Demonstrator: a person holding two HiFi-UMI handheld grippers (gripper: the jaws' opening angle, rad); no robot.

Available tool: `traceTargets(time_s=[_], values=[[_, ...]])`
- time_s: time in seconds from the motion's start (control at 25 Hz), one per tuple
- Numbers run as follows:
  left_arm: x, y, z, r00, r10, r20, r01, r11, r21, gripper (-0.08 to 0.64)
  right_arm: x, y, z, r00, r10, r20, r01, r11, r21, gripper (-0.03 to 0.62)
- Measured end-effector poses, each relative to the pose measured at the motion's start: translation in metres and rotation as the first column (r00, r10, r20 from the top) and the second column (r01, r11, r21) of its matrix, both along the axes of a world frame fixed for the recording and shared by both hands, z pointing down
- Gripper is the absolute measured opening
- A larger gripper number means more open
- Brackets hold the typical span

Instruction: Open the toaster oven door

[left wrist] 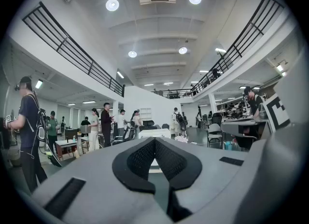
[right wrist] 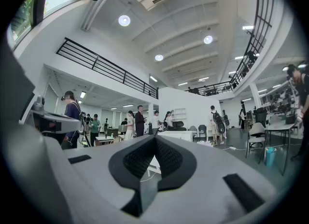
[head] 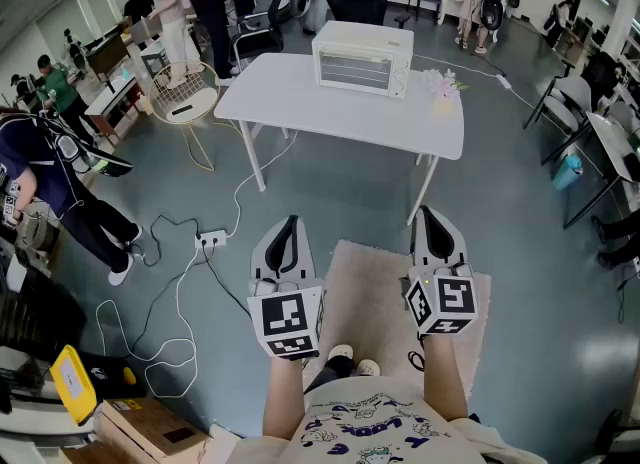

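The white toaster oven [head: 362, 57] stands at the back of a white table [head: 300, 102] across the room, its glass door closed. Both grippers are held low and near my body, far short of the table. My left gripper [head: 291, 222] points toward the table with its jaws shut and nothing between them; in its own view the dark pads [left wrist: 145, 158] meet at the tip. My right gripper [head: 431, 214] is likewise shut and empty, its pads [right wrist: 166, 155] touching. The table [right wrist: 175, 135] shows small beyond the right jaws.
A small bunch of flowers [head: 443, 87] sits on the table right of the oven. A pale rug [head: 375, 297] lies under my grippers. A power strip [head: 210, 240] with cables lies on the floor at left. A round wire chair [head: 185, 92], office chairs and several people stand around.
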State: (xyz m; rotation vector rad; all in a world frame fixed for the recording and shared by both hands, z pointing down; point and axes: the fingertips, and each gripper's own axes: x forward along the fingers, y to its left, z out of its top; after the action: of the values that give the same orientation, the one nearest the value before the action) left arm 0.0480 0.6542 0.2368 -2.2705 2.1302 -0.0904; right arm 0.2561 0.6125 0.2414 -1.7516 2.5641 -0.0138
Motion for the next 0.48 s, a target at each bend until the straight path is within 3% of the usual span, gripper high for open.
traceTargets(time_s=[0.48], values=[[0.0020,-0.0073,0.0006,1.000,0.005,0.002,-0.005,1.000,0.000,0.005,-0.0002,-0.0054,0.0037,1.000,0.001,-0.004,-0.001,1.000,-0.003,-0.003]])
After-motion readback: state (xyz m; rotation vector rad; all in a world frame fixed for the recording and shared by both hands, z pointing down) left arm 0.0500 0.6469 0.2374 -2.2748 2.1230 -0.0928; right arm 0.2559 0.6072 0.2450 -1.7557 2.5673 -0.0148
